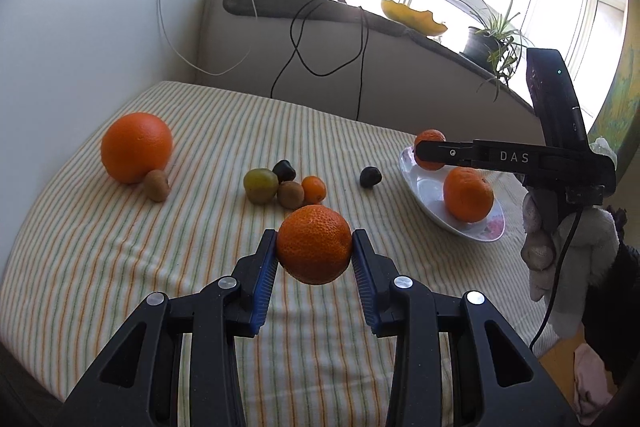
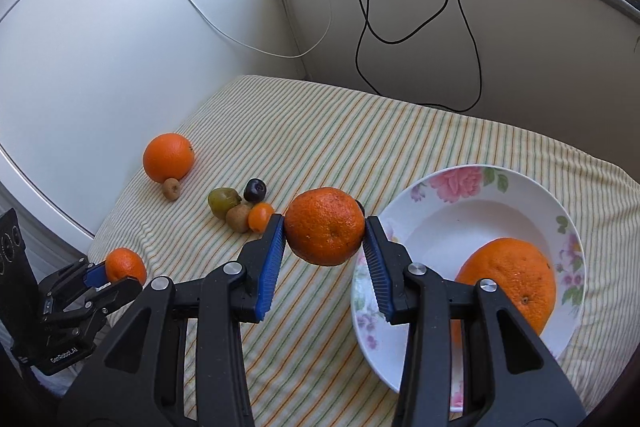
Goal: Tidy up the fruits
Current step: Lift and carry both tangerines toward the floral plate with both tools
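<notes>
My left gripper (image 1: pixel 314 247) is shut on a tangerine (image 1: pixel 314 243) and holds it above the striped cloth; it also shows in the right wrist view (image 2: pixel 114 277). My right gripper (image 2: pixel 325 233) is shut on another tangerine (image 2: pixel 325 231), held just left of the floral plate (image 2: pixel 472 211); in the left wrist view it (image 1: pixel 430 153) hangs over the plate's far rim (image 1: pixel 412 171). An orange (image 2: pixel 512 279) lies in the plate. A big orange (image 1: pixel 136 153), two kiwis (image 1: pixel 157 185), a green fruit (image 1: pixel 261 185), a kumquat (image 1: pixel 314 189) and two dark plums (image 1: pixel 370 177) lie on the cloth.
The striped cloth (image 1: pixel 200 247) covers the table, which meets a white wall at the left. Black and white cables (image 2: pixel 440 27) hang from the window sill behind. A potted plant (image 1: pixel 492 43) and a yellow rind (image 1: pixel 416 15) sit on the sill.
</notes>
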Demonstrator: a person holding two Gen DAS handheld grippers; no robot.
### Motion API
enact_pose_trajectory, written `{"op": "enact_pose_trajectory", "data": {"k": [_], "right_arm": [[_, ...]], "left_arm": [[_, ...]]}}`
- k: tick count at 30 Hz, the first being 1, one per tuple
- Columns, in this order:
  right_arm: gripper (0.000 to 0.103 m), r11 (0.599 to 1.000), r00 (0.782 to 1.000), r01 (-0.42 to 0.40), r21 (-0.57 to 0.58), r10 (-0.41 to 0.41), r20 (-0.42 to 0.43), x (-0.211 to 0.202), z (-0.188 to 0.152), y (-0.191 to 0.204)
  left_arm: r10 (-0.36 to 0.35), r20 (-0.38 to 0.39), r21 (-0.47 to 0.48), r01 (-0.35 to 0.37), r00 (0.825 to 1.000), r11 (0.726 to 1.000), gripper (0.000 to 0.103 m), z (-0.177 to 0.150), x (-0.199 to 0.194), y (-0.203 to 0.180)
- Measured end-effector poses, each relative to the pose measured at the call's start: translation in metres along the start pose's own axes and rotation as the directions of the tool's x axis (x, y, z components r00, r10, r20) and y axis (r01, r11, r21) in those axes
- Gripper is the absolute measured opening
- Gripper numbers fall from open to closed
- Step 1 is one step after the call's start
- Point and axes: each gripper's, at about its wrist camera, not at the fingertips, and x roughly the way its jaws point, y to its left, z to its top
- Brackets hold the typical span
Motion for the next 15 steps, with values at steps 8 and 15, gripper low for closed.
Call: {"op": "enact_pose_trajectory", "data": {"k": [8,15], "right_arm": [[0.042,0.999,0.999,0.037,0.017,-0.038,0.008,-0.01,0.006,-0.025],[0.042,0.997,0.998,0.063,0.033,-0.063,0.004,-0.014,0.012,-0.045]], "left_arm": [[-0.061,-0.017,0.045,0.061,0.998,0.997,0.035,0.009,0.019,-0.031],[-0.112,-0.038,0.083,0.115,0.993,0.99,0.035,0.013,0.037,-0.06]]}}
